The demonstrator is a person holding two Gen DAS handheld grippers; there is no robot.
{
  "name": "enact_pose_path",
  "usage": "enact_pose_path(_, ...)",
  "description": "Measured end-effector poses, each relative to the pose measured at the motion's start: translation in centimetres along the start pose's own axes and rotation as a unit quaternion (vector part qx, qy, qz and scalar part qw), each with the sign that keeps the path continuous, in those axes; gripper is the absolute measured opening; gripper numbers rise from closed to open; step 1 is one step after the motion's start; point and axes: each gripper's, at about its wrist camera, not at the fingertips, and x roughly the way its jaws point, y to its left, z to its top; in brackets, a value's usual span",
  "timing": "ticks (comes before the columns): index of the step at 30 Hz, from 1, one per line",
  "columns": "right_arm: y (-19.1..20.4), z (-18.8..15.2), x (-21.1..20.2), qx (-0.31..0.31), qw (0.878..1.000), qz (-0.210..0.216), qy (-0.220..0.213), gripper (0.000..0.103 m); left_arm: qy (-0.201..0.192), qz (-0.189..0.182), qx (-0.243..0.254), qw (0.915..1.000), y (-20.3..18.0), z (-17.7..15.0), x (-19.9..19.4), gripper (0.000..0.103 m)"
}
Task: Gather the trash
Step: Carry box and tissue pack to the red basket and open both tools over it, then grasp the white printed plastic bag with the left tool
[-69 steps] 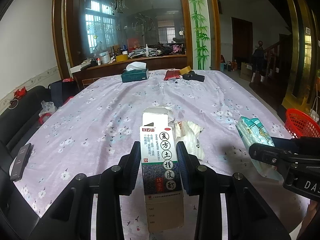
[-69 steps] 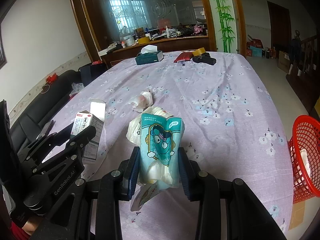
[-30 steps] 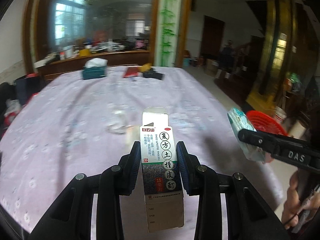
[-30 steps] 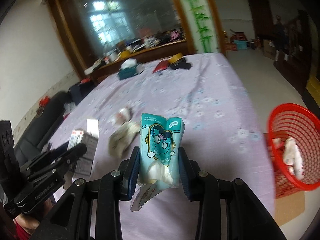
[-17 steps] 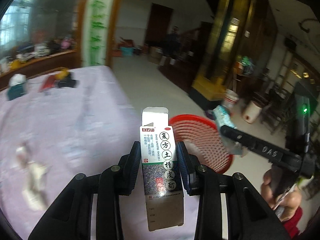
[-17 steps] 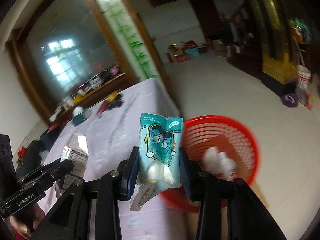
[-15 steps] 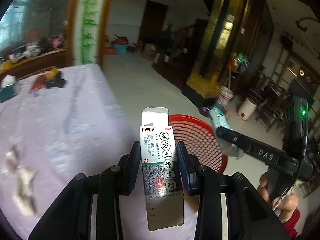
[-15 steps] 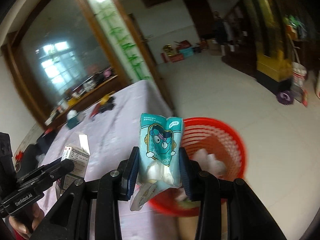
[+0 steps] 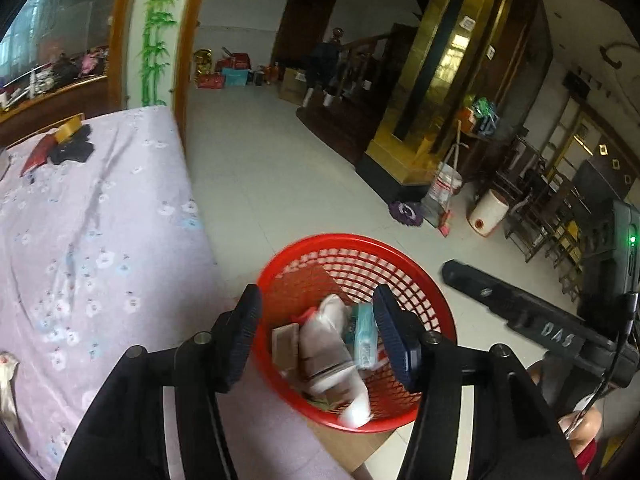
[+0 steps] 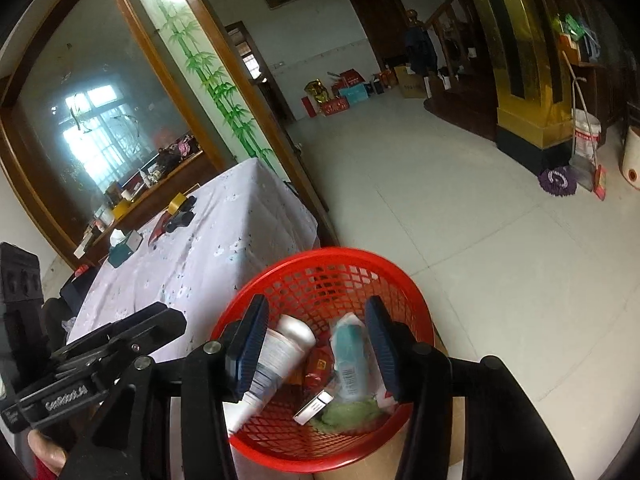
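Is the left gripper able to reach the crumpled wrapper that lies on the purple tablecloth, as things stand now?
Probably yes. The left gripper, jaws opening and empty, hangs over the red basket. The crumpled wrapper lies far to its left on the tablecloth, with nothing between them.

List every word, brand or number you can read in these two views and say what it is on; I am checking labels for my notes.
"DAS": on the right gripper.
"GenRobot.AI", slightly blurred: on the left gripper.
Print on the white tube, teal packet and small box in the red basket: too blurred.
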Motion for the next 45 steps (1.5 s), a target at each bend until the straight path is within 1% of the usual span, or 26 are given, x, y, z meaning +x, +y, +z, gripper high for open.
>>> enact_pose_path(1,0.2,0.2,-0.4,-0.003,1.000,0.001,-0.004,0.054,-0.003,0.009,-0.003,0.9999,0.5,-0.1,-0.5,0.056)
enact_pose_path(4,1.3,0.4,-0.9,-0.013,1.000,0.007,-0.005,0.055,-0.009,0.015,-0.006,0.9998,1.7,-0.9,-2.4,0.056)
enact_pose_path(6,2.6,0.3,-1.4,-0.026,1.000,0.012,-0.010,0.062,-0.013,0.027,-0.008,0.9995,2.7,-1.6,-3.7,0.056)
enact_pose_path(8,4.6,-0.2,-2.1,-0.056,0.998,0.010,-0.027,0.064,-0.014,0.037,-0.017,0.9991,4.1,-2.8,-5.1,0.056)
enact_pose_path(11,8.6,-1.5,-3.3,-0.111,0.992,0.029,-0.060,0.064,-0.016,0.059,-0.030,0.9977,6.0,-4.1,-7.1,0.056)
enact_pose_path(13,11.3,-2.3,-3.5,-0.139,0.987,0.036,-0.072,0.064,-0.017,0.070,-0.037,0.9967,7.5,-5.0,-8.8,0.056)
enact_pose_path(15,13.4,-2.8,-3.3,-0.158,0.984,0.048,-0.068,0.064,-0.026,0.085,-0.048,0.9949,9.3,-5.9,-10.8,0.056)
enact_pose_path(16,15.0,-3.4,-3.1,-0.165,0.982,0.067,-0.067,0.064,-0.030,0.093,-0.053,0.9938,10.2,-6.3,-11.8,0.057)
enact_pose_path(18,17.0,-4.0,-2.5,-0.173,0.979,0.081,-0.064,0.064,-0.037,0.120,-0.061,0.9902,12.3,-7.1,-13.8,0.059)
enact_pose_path(20,19.4,-5.0,-1.6,-0.187,0.977,0.097,-0.045,0.064,-0.046,0.154,-0.074,0.9842,14.9,-8.1,-15.8,0.063)
enact_pose_path(22,20.7,-5.8,-0.7,-0.185,0.976,0.114,-0.024,0.064,-0.044,0.177,-0.090,0.9790,17.3,-9.0,-16.9,0.063)
enact_pose_path(24,21.9,-6.5,0.0,-0.190,0.975,0.115,-0.010,0.064,-0.035,0.202,-0.115,0.9719,20.2,-9.8,-17.6,0.063)
enact_pose_path(27,23.7,-7.6,0.6,-0.204,0.974,0.099,-0.004,0.064,-0.003,0.217,-0.145,0.9654,23.9,-10.8,-16.9,0.063)
enact_pose_path(28,24.2,-7.9,1.0,-0.208,0.973,0.101,0.004,0.064,0.004,0.219,-0.157,0.9629,24.9,-11.2,-16.4,0.063)
enact_pose_path(31,25.0,-8.5,1.5,-0.214,0.971,0.101,0.019,0.064,0.028,0.210,-0.166,0.9631,26.3,-11.6,-14.5,0.063)
enact_pose_path(33,25.3,-8.8,2.1,-0.216,0.971,0.095,0.029,0.064,0.035,0.206,-0.160,0.9648,26.6,-11.5,-13.3,0.063)
enact_pose_path(35,25.3,-9.0,2.3,-0.217,0.971,0.094,0.033,0.065,0.044,0.208,-0.157,0.9644,26.7,-11.5,-12.2,0.051)
enact_pose_path(37,25.2,-9.1,2.5,-0.219,0.971,0.087,0.036,0.065,0.055,0.204,-0.153,0.9653,26.6,-11.6,-11.1,0.047)
enact_pose_path(39,25.1,-9.2,2.5,-0.216,0.972,0.087,0.041,0.065,0.061,0.210,-0.155,0.9636,26.7,-11.7,-10.3,0.047)
enact_pose_path(45,25.3,-9.2,3.5,-0.201,0.971,0.110,0.067,0.065,0.045,0.217,-0.140,0.9651,26.2,-12.1,-10.5,0.045)
